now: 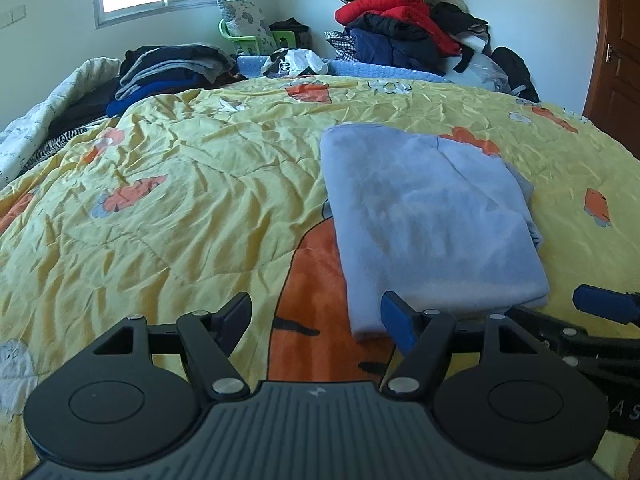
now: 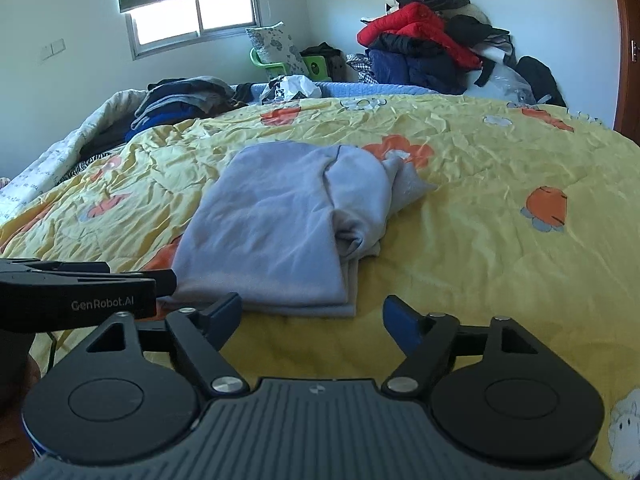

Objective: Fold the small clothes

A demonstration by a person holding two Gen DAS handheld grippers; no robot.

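Left gripper nearest in the left view: jaws spread, nothing between the pads, only quilt and the near left corner of the garment ahead of them. Right gripper is the same in its own view, jaws wide, empty, hanging just short of the garment's near edge. I'm gripping nothing with either hand

Garment is light blue and sits mid-bed on the yellow quilt, just beyond both grippers, nearer the right side in the left view

Progress, my read: this piece looks mostly folded. It's a compact stacked rectangle with a straight near edge and a clean left edge. What's left is probably tidying, maybe one more fold, then moving on to the next item. I can't tell which of the clothes at the back are still queued

View differences:
- left view makes the fold look tidy, flat top, only a thin sliver of under-layers peeking out on the right edge
- right view shows that side is messier: a bunched flap with loose cloth sticking out toward the far right, layers not flush
- right view also catches the left gripper from the side at frame left, jaw tip just beside the garment's near left corner; touching or not, can't tell
- left view shows only one blue pad of the right gripper at the right edge

Far side: clothes pile by the wall, a darker stack on the left
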